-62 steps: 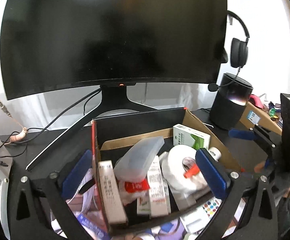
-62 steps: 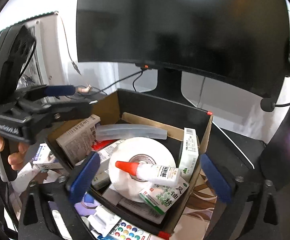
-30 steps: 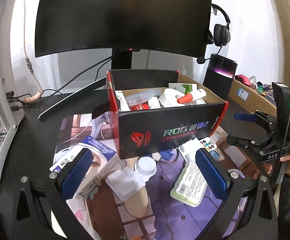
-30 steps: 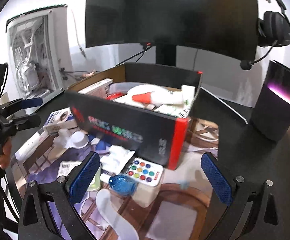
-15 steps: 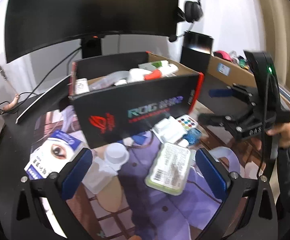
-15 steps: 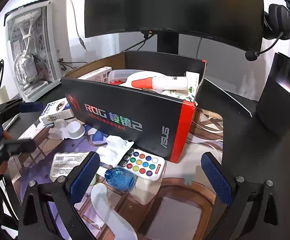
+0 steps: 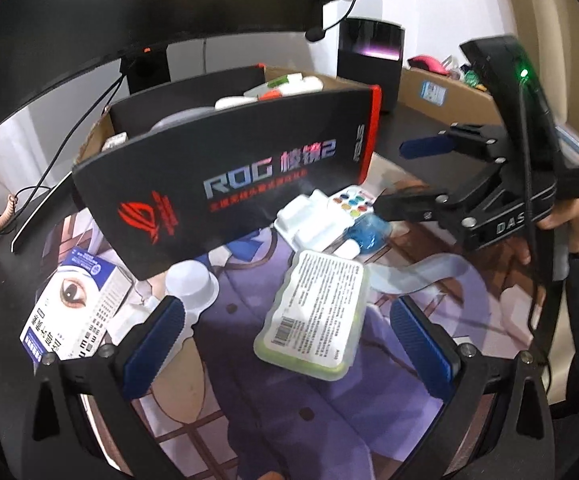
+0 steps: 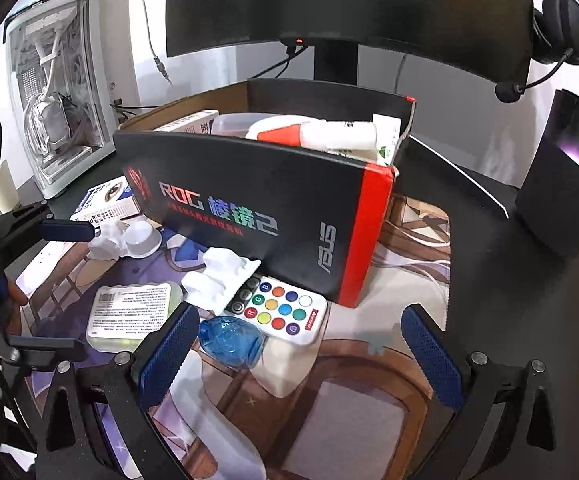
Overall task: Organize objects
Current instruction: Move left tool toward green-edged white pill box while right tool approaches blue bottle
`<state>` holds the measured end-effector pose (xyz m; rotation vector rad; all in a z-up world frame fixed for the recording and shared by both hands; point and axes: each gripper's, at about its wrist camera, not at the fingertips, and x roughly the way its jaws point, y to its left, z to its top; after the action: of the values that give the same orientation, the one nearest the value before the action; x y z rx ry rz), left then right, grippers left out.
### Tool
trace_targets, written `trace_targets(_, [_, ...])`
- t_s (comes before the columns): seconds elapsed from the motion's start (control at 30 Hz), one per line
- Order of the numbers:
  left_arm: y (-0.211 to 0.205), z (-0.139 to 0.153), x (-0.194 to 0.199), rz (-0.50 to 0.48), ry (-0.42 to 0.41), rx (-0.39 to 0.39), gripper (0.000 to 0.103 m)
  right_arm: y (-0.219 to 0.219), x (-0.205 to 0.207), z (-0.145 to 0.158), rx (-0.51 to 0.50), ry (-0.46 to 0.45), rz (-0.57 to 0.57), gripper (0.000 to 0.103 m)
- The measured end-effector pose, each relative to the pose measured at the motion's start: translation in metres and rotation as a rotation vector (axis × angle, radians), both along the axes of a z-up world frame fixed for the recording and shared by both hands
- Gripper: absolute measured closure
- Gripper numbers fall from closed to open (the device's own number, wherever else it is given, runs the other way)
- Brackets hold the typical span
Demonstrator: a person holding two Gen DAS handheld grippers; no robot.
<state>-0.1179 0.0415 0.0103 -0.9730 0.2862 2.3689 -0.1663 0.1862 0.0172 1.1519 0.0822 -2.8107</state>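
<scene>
Hovering with jaws apart and empty, the left claw (image 7: 289, 332) is lining up on the labelled pack (image 7: 313, 312). The right claw (image 8: 301, 344), also spread, is nearing the blue bottle (image 8: 231, 338). Next probably calls for closing and lifting into the box (image 7: 225, 188).

A black-and-red ROG box (image 7: 225, 184) is standing open, holding a red-capped white bottle (image 8: 321, 136) lying on its side. In front, a labelled green case (image 7: 313, 316), a colour-button remote (image 8: 281, 310) and a blue, possibly plastic, item (image 8: 229, 340) (partly hidden) are lying flat.

Black box (image 7: 225, 184) showing "ROG" with Chinese characters ending in "2", its red end (image 8: 365, 240) reading "ASUS", right gripper (image 7: 405, 176) body bearing "DAS"
</scene>
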Motion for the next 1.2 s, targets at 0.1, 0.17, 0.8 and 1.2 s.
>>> trace_targets(0.1, [0.004,-0.004,0.0,-0.008,-0.007,-0.006,0.0,-0.001,-0.001,-0.003,0.009,-0.014,0.006,0.0])
trace_targets(0.17, [0.008,-0.006,-0.001,-0.014,-0.013,-0.018,0.0,-0.001,-0.002,-0.006,0.016,-0.024,0.004,0.001])
trace_targets(0.8, [0.017,-0.023,-0.022,0.081,-0.109,-0.098,0.0,-0.002,-0.005,-0.008,0.021,-0.047,-0.016,0.001])
trace_targets(1.2, [-0.001,-0.025,-0.02,0.089,-0.129,-0.098,0.0,-0.029,-0.008,-0.019,-0.002,-0.112,0.007,0.001])
